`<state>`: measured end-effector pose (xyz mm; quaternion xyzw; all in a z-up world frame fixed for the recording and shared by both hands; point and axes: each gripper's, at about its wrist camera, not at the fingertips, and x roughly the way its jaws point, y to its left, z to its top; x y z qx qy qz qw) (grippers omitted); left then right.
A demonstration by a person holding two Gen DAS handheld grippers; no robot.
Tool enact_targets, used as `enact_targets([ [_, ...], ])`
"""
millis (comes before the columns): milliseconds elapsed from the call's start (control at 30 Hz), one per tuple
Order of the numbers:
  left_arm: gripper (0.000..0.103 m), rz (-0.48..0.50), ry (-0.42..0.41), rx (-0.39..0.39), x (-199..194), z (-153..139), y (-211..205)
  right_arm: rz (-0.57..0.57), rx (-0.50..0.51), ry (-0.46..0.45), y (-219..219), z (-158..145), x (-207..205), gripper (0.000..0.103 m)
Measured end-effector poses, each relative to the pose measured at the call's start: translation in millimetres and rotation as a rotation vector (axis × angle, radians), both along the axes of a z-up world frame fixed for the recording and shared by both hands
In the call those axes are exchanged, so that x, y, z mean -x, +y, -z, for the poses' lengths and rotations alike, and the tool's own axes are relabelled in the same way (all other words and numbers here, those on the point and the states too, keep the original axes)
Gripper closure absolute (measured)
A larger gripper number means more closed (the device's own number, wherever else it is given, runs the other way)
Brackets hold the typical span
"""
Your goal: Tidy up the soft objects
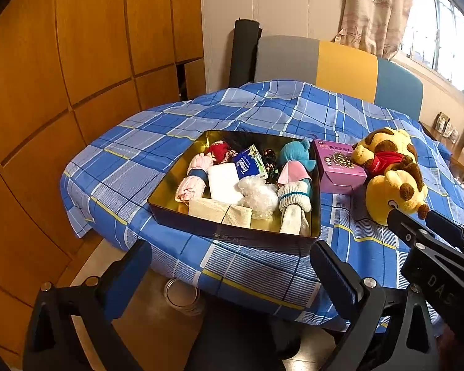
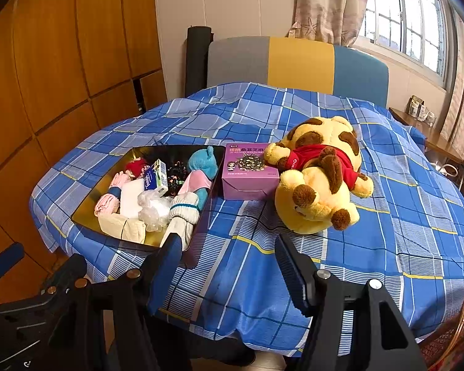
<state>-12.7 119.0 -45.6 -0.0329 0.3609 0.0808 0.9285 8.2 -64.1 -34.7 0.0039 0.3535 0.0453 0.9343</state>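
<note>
Soft things (image 1: 232,182) in tin (image 1: 232,232), tongs (image 1: 229,278) empty

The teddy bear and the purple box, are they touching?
Touching. In the right wrist view the plush bear's arm rests against the purple box's top right edge, with no tablecloth showing between them.
</note>
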Motion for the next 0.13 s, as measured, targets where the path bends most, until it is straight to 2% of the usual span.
enact_targets([
  [133,0.001,-0.019,-0.001,-0.002,-0.8,1.0,2.7,0.003,-0.003,0.0,0.0,1.0,-1.2,0.04],
])
